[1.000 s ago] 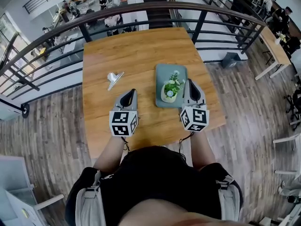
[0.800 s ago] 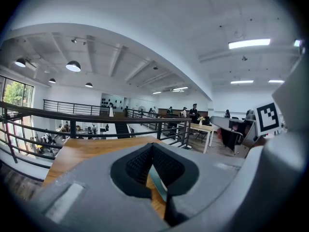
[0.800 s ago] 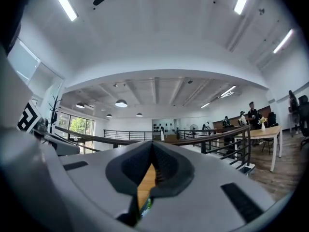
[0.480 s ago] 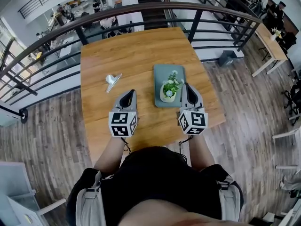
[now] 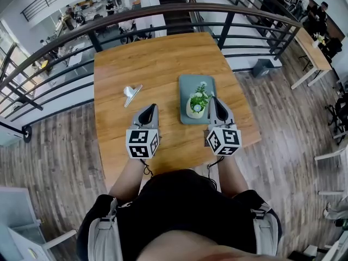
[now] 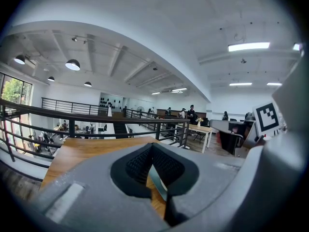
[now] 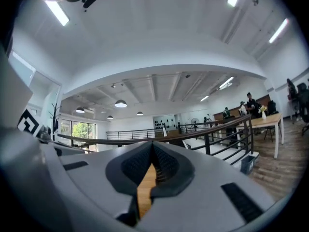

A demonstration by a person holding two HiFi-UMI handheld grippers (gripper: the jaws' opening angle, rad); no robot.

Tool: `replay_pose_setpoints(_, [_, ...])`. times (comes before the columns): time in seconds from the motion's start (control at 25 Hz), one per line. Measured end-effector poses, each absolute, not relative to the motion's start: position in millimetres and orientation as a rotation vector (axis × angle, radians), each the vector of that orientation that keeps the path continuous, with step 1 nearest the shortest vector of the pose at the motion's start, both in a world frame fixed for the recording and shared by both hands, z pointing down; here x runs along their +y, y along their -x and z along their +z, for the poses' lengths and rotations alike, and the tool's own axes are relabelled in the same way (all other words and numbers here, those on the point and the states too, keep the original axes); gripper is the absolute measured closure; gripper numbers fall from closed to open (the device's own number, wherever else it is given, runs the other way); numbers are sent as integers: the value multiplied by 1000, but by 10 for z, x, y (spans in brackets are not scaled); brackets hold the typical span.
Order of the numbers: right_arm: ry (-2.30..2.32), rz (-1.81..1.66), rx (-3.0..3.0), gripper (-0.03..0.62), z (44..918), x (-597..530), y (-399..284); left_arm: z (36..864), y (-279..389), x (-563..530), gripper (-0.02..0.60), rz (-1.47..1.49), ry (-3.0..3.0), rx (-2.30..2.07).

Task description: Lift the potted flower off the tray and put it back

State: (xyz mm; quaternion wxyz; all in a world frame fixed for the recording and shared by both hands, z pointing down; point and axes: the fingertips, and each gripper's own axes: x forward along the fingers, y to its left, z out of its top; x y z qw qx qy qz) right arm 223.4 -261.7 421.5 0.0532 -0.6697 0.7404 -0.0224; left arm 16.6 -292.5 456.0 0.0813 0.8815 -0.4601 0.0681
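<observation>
The potted flower (image 5: 197,103) stands on the tray (image 5: 197,84) on the worktop (image 5: 157,64). The right gripper (image 5: 213,99) is just beside it and the left gripper (image 5: 150,107) farther off, both with jaws together and empty.

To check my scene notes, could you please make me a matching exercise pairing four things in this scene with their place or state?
1. flower
2. tray
3. metal piece
4. right gripper

A. silvery, lying left of the tray
B. jaws shut, right of the flower
C. grey-green, flat on the table
D. standing on the tray

Pairs: 1-D, 2-C, 3-A, 4-B
</observation>
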Motion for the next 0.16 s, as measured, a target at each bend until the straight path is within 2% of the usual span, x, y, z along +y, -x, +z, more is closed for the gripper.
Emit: replay_pose_setpoints(0.16, [1974, -175, 2226, 599, 4236, -2655, -2245, 4570, -148, -2945, 566, 201, -2630, -1374])
